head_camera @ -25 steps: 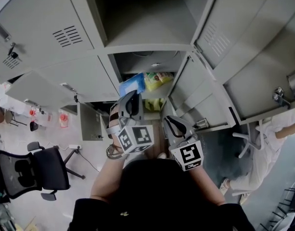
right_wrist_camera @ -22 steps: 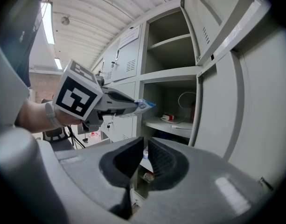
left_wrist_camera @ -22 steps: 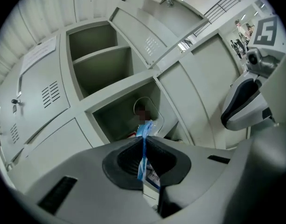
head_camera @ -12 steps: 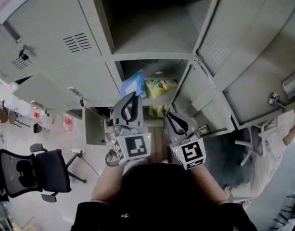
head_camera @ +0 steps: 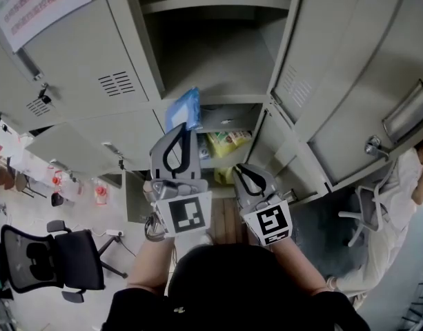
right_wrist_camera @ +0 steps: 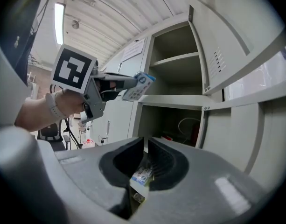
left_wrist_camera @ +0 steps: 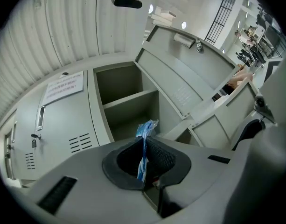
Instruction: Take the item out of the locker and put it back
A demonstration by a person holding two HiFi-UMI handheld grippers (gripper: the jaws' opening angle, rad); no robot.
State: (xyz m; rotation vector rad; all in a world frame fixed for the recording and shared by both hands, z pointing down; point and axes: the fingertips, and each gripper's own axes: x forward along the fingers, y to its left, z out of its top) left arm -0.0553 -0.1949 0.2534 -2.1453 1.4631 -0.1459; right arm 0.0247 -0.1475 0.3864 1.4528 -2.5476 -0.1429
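Blue packet [head_camera: 183,109] is pinched in the closed left tool [head_camera: 182,131], in front of the open locker [head_camera: 218,54] and outside its compartments. Right tool [head_camera: 243,171] is held lower, jaws together, with nothing seen gripped.

Left gripper [head_camera: 186,129] with blue packet [head_camera: 183,109] lifted up and farther, away from yellow bag [head_camera: 228,142], to the near edge of upper compartment [head_camera: 211,54]; now above right gripper [head_camera: 242,171].

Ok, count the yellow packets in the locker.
2. One yellow packet lies right of the left claw; a second peeks out just below it. Others may be hidden.
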